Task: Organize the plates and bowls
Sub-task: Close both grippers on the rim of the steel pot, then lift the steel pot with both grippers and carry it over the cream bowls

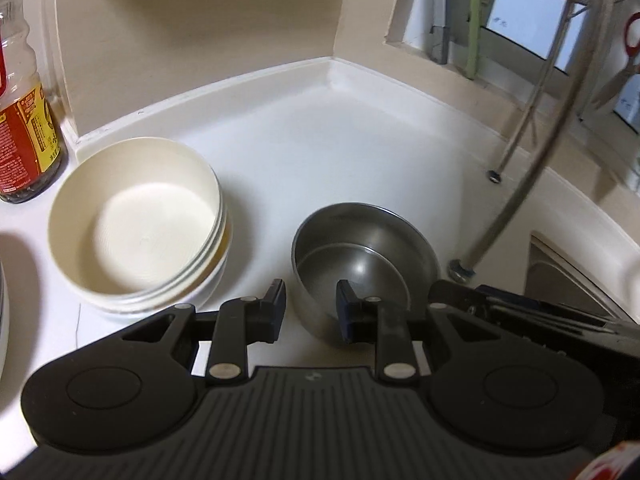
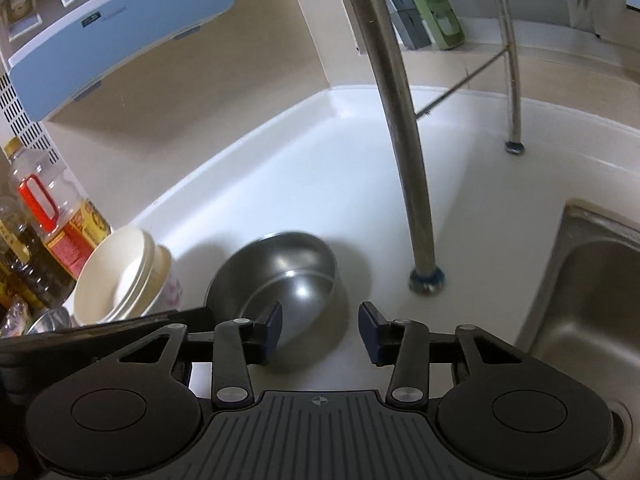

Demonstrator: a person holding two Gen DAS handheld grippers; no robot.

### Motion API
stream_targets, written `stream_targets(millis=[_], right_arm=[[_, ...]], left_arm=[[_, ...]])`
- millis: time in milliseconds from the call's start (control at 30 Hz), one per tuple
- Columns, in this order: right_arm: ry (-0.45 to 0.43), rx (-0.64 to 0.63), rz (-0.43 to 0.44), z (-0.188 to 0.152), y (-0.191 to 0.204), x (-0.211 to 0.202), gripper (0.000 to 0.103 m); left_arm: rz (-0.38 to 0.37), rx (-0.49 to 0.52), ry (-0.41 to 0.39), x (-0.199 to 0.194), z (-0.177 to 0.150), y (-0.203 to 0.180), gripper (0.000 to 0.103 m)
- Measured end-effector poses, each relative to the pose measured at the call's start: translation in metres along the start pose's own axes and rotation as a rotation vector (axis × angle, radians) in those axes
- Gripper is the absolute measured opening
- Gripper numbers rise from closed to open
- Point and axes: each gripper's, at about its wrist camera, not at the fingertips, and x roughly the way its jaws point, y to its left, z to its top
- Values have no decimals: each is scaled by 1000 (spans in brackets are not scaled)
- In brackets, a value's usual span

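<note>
A steel bowl (image 1: 360, 256) is on the white counter (image 1: 320, 152), with a second rim showing inside it. My left gripper (image 1: 312, 310) is shut on its near left wall, one finger inside the bowl and one outside. To its left is a stack of cream-white bowls (image 1: 140, 232). The right wrist view shows the same steel bowl (image 2: 288, 268) and white stack (image 2: 120, 276). There my right gripper (image 2: 320, 324) is open just right of the steel bowl. Its left finger overlaps the bowl's near rim, and only bare counter lies between its fingers.
Oil bottles (image 2: 56, 216) crowd the counter's left end behind the white stack. A curved steel rack leg (image 2: 404, 140) rises from the counter right of the steel bowl, with a second leg (image 2: 512, 80) further back. The sink (image 2: 592, 292) drops away at the right. A blue appliance (image 2: 100, 20) hangs upper left.
</note>
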Motion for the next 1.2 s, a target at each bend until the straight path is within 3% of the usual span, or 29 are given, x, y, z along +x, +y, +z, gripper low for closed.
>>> stream_targets(millis=[200,333,567,867,1200], right_arm=[[9,-6,1,10,-7,25,36],[12,-18,6,11,-9,33,26],[19,-30,3,8,-9,40,11],[6,-25,-11,8,-8,31,10],[-42,-32,8,27,11,-12,10]], left_arm=[[38,-1,12,20,6,-3,24],[54,8,13,28,5,-5,23],[54,16,18,34,4,-6,13],[37,38,-9,25,2,-9,10],[-16,22,-97,-18,18,-7,10]])
